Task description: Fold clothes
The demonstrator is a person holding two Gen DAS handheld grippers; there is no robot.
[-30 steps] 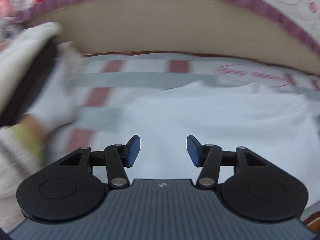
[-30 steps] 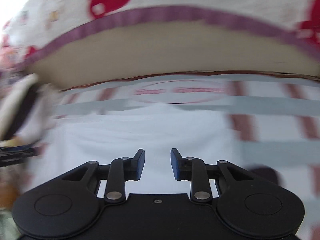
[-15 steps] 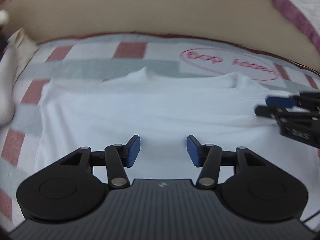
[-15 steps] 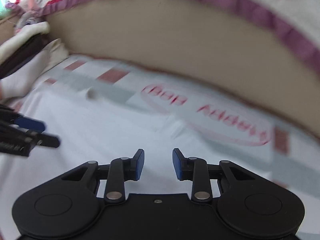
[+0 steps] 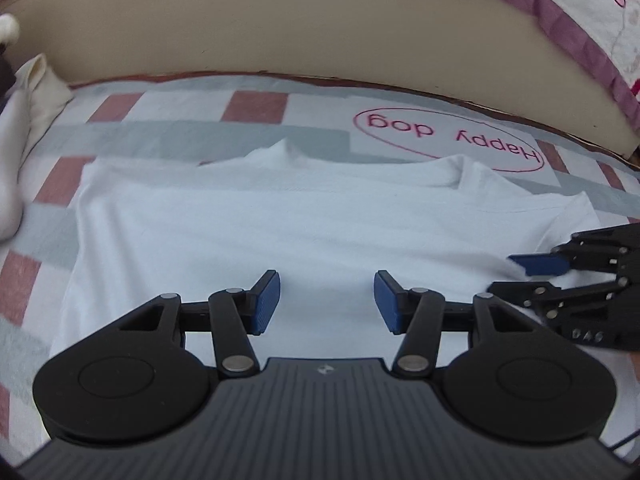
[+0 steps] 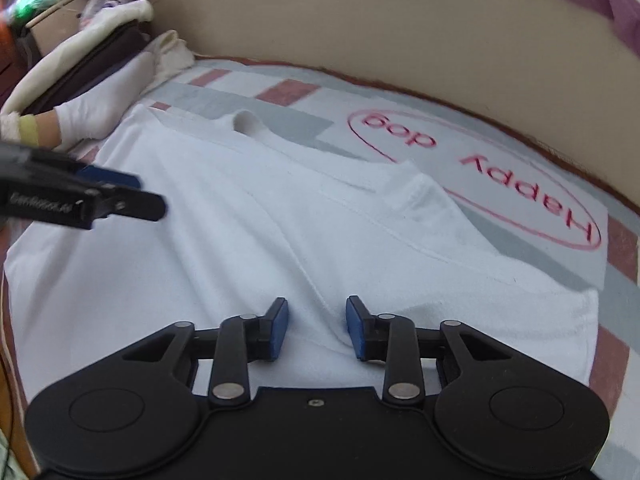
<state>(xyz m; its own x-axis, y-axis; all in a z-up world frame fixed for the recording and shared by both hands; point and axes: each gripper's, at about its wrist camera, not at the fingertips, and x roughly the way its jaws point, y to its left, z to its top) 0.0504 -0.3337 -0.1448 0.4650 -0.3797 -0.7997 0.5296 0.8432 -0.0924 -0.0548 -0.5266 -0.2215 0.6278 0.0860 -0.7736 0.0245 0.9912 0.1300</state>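
A white t-shirt (image 5: pixel 280 220) lies spread flat on a checked bed cover, collar toward the headboard; it also shows in the right wrist view (image 6: pixel 248 240). My left gripper (image 5: pixel 327 300) is open and empty just above the shirt's near middle. My right gripper (image 6: pixel 316 328) is open and empty above a soft crease in the shirt near its right side. The right gripper's fingers (image 5: pixel 536 264) show at the right edge of the left wrist view. The left gripper's fingertips (image 6: pixel 120 196) show at the left of the right wrist view.
A beige padded headboard (image 5: pixel 300 28) curves along the far side. The bed cover (image 5: pixel 256 108) has red and grey checks and a "Happy dog" print (image 6: pixel 480 172). Pillows and folded bedding (image 6: pixel 88 64) are piled at the left.
Both grippers have dropped lower over the shirt and steadied. The right gripper has swung left, toward the shirt's middle. Both stay open.
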